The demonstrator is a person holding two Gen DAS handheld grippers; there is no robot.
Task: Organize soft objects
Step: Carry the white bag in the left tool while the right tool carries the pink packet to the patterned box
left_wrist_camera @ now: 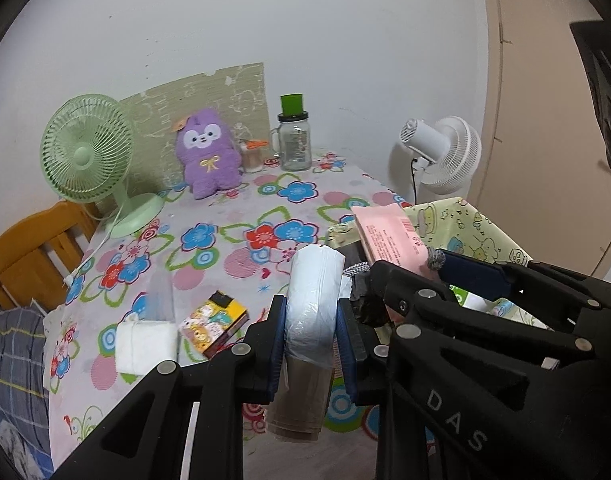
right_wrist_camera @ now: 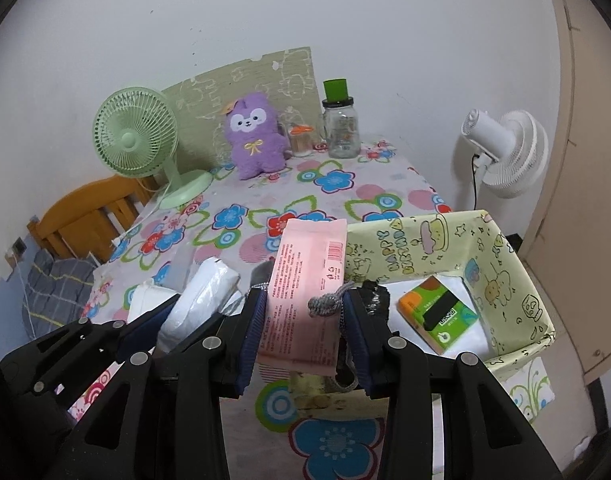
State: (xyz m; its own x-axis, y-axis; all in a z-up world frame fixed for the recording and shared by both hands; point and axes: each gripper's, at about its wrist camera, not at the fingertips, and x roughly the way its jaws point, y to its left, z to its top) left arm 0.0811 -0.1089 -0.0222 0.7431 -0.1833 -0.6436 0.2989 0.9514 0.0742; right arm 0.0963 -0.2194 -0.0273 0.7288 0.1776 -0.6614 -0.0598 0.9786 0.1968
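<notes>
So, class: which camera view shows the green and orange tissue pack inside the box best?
The right wrist view: the tissue pack lies in plain sight on the floor of the yellow box. In the left wrist view, the right tool hides nearly all of it.

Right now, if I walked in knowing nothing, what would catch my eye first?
Probably the two black claws up front, each clamped on something soft: the left claw squeezes a white plastic-wrapped pack, the right claw grips a pink packet. Behind them, a purple plush toy sits at the far edge of the flowered tablecloth, beside a green desk fan. To the right stands a yellow-green cartoon-print box.
</notes>
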